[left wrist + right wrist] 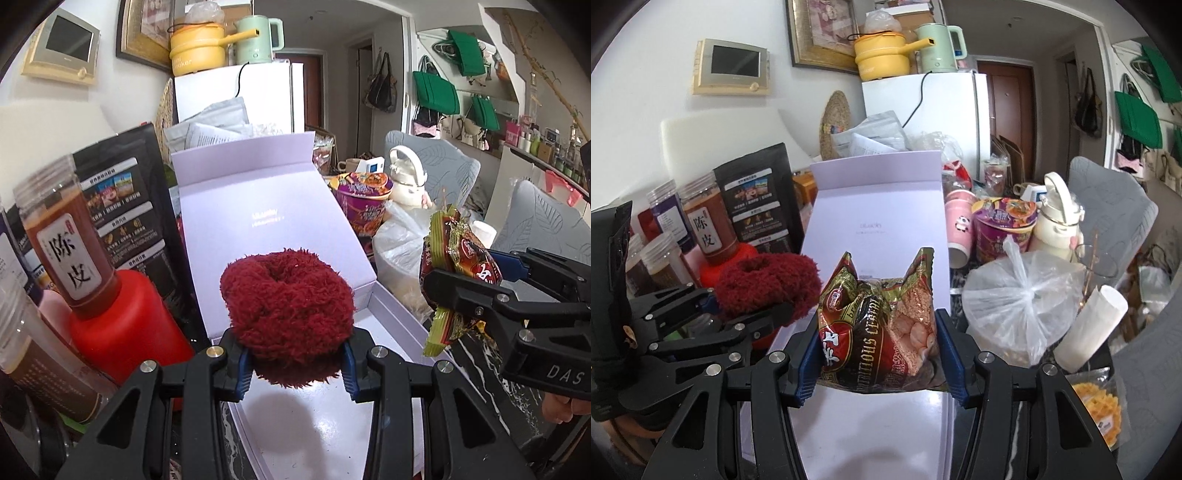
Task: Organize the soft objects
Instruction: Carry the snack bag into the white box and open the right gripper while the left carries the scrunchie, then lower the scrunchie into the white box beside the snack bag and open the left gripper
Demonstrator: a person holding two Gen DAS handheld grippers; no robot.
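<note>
A fluffy dark red scrunchie (288,306) fills my left gripper (297,363), whose blue pads are shut on its near side; it hangs over the open lilac box (266,206). The same scrunchie (764,284) and left gripper (746,314) show at the left of the right wrist view. My right gripper (877,354) is shut on a red and green cereal packet (882,321), held upright above the box's white floor (871,435). In the left wrist view the packet (454,280) and right gripper (476,291) sit at the right, beside the box.
Left of the box stand a jar with a red lid (74,254), more jars and a black pouch (125,199). To the right are an instant noodle cup (364,203), a tied plastic bag (1019,306), a white bottle (1056,218), a paper roll (1089,328). The box's lid (879,192) stands up behind.
</note>
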